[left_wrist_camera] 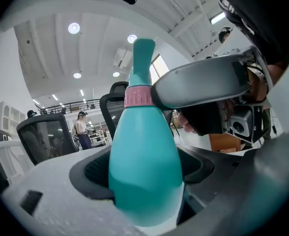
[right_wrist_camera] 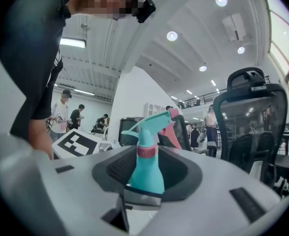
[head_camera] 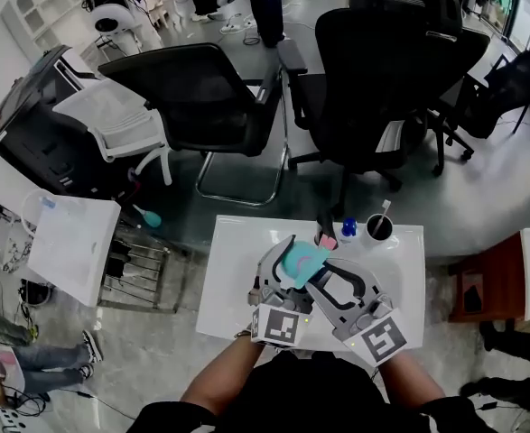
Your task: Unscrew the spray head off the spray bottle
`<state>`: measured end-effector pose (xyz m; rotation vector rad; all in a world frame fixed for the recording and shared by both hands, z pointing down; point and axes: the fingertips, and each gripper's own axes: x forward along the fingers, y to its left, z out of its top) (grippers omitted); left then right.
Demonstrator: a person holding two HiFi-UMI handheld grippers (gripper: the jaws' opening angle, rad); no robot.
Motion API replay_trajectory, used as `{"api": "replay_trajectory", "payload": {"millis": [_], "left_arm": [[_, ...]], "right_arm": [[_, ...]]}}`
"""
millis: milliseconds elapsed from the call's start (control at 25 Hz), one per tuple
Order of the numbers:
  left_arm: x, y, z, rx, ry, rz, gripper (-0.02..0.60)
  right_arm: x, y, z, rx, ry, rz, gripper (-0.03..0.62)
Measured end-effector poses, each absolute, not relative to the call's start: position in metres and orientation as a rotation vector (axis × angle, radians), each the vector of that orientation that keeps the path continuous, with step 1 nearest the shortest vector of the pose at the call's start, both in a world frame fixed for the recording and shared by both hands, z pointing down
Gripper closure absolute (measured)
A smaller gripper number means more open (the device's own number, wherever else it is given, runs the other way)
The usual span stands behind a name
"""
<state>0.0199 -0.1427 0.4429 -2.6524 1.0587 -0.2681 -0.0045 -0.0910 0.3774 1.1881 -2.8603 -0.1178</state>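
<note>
Between the jaws of the left gripper point(left_wrist_camera: 145, 178) stands the teal plastic spray bottle point(left_wrist_camera: 144, 146), its rounded belly clamped from both sides and held upright above the white tabletop point(head_camera: 400, 269). Above those jaws the bottle narrows to a pink screw collar point(left_wrist_camera: 138, 96), and the teal spray head with pink trigger point(right_wrist_camera: 156, 122) is still on it. The right gripper point(right_wrist_camera: 146, 173) faces the bottle with its jaws parted. The neck stands in the gap between them, and the pads are not pressing on it. One grey jaw lies just beside the collar. Beyond both pairs of jaws, at the tabletop's far edge, stand a small blue-capped bottle point(head_camera: 348, 230) and a dark cup point(head_camera: 379, 228).
</note>
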Motion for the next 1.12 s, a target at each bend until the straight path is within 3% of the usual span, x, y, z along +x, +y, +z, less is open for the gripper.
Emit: {"api": "replay_trajectory", "payload": {"millis": [1120], "left_arm": [[0.028,-0.116,0.443,-2.757,0.744,-0.345,0.186]], "right_arm": [[-0.006,-0.083,0.362,0.972,-2.986,-0.149,0.461]]}}
